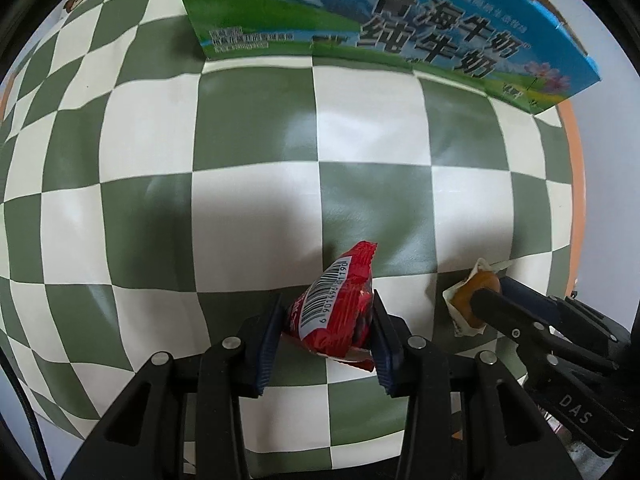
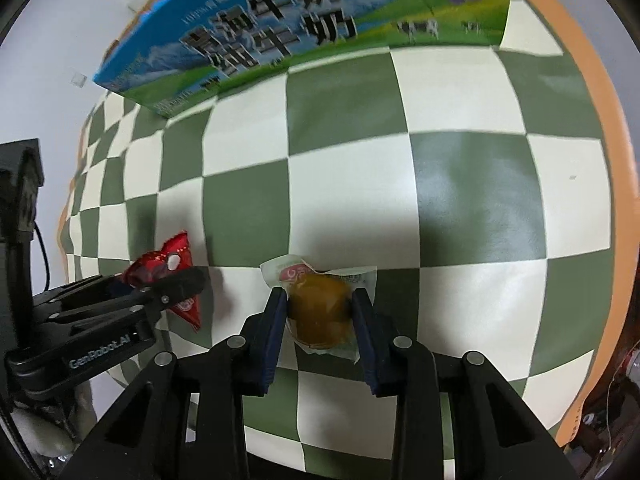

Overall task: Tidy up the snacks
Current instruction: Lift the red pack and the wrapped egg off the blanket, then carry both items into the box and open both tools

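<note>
Green and cream checks cover the tablecloth (image 1: 256,128), the biggest thing in either view, and everything else is best placed against it. An orange border of the table (image 2: 608,240) shows past the cloth's right edge in the right wrist view.

At the far end of the cloth stands a blue milk carton box (image 1: 400,20), printed with mountains, green pasture and large dark Chinese characters; the right wrist view shows the same box (image 2: 280,28) with cows and purple flowers on its face. Its base rests on the cloth.

At the near end of the cloth, well apart from the box, are the two grippers side by side. The left gripper (image 1: 330,316) has its blue-padded jaws pinching a red snack packet (image 1: 336,312), barcode label facing up, the packet's crimped end poking forward toward the box. From the right wrist view the same red packet (image 2: 168,276) sits clamped low over the cloth, left of the other snack.

The right gripper (image 2: 320,312) has its jaws closed against the sides of a small brown bun in a clear wrapper (image 2: 320,312), the wrapper's white sealed edge fanning out ahead of the fingers. In the left wrist view that wrapped bun (image 1: 472,300) lies just right of the red packet, at the tip of the right gripper's black fingers (image 1: 492,304).
</note>
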Demonstrator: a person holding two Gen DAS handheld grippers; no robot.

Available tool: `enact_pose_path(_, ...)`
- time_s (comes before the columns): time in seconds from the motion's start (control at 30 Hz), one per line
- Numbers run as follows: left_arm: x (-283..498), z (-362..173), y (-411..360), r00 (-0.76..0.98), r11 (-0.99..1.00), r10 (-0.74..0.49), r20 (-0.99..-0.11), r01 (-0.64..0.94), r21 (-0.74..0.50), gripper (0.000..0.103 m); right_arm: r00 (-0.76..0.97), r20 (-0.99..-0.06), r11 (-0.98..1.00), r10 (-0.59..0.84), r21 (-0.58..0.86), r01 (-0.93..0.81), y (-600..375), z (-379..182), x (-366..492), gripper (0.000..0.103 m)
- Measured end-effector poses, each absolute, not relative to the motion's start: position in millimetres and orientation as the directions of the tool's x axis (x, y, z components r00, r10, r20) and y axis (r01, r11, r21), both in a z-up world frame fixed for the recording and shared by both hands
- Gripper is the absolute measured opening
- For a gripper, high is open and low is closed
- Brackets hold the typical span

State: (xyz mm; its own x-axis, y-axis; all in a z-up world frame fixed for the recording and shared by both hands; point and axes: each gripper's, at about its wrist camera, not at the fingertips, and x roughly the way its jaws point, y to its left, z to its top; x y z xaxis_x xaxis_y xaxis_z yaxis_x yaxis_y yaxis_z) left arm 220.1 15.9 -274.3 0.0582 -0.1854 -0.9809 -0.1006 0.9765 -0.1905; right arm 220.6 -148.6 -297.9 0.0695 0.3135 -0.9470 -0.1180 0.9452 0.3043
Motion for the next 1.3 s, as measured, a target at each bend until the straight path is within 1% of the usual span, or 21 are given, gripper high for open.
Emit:
enact_pose_path(0.1, 224.5, -261.7, 20.7, 0.081, 0.974, -0.197, -0.977, -0.102, -0.204, 0.037, 0.097, -0.936, 0.937, 0.339, 0.327, -0.12, -150.3, -280.2, 223.0, 0.036)
enact_pose_path(0.23, 232.3, -227.6, 25.7, 0.138, 0.967, -0.225, -0.965, -0.092, -0.238, 0.037, 0.145, -0.915, 0.924, 0.377, 0.359, -0.136, -151.5, -247.7, 230.8, 0.035)
enact_pose_path(0.37, 244.7, -193.6, 27.5, 0.219, 0.96, -0.252, -0.942, -0.065, -0.272, 0.037, 0.218, -0.885, 0.909, 0.412, 0.383, -0.163, -156.7, -202.9, 249.6, 0.035)
enact_pose_path(0.47, 268.4, -153.4, 31.7, 0.284, 0.957, -0.264, -0.922, -0.039, -0.286, 0.037, 0.273, -0.864, 0.905, 0.423, 0.385, -0.183, -160.5, -174.5, 265.8, 0.035)
enact_pose_path(0.57, 294.6, -136.6, 26.9, 0.334, 0.959, -0.26, -0.906, -0.024, -0.284, 0.037, 0.333, -0.843, 0.906, 0.421, 0.373, -0.2, -164.3, -145.6, 290.2, 0.035)
enact_pose_path(0.7, 333.6, -121.7, 27.0, 0.368, 0.958, -0.261, -0.892, -0.016, -0.287, 0.037, 0.382, -0.829, 0.912, 0.408, 0.349, -0.217, -163.3, -122.5, 325.7, 0.035)
enact_pose_path(0.8, 367.7, -123.2, 26.7, 0.365, 0.958, -0.263, -0.893, -0.014, -0.288, 0.037, 0.411, -0.826, 0.922, 0.385, 0.32, -0.22, -160.7, -116.0, 353.7, 0.035)
enact_pose_path(0.93, 403.4, -131.2, 26.9, 0.344, 0.957, -0.264, -0.901, -0.024, -0.29, 0.037, 0.422, -0.837, 0.935, 0.349, 0.282, -0.213, -154.6, -121.8, 390.7, 0.035)
enact_pose_path(1.13, 453.0, -155.3, 22.8, 0.298, 0.968, -0.229, -0.927, -0.031, -0.249, 0.037, 0.386, -0.874, 0.954, 0.295, 0.245, -0.175, -153.9, -148.4, 450.6, 0.035)
enact_pose_path(1.3, 482.8, -177.2, 20.3, 0.261, 0.977, -0.193, -0.946, -0.036, -0.209, 0.037, 0.341, -0.902, 0.963, 0.267, 0.231, -0.142, -155.1, -175.4, 481.4, 0.035)
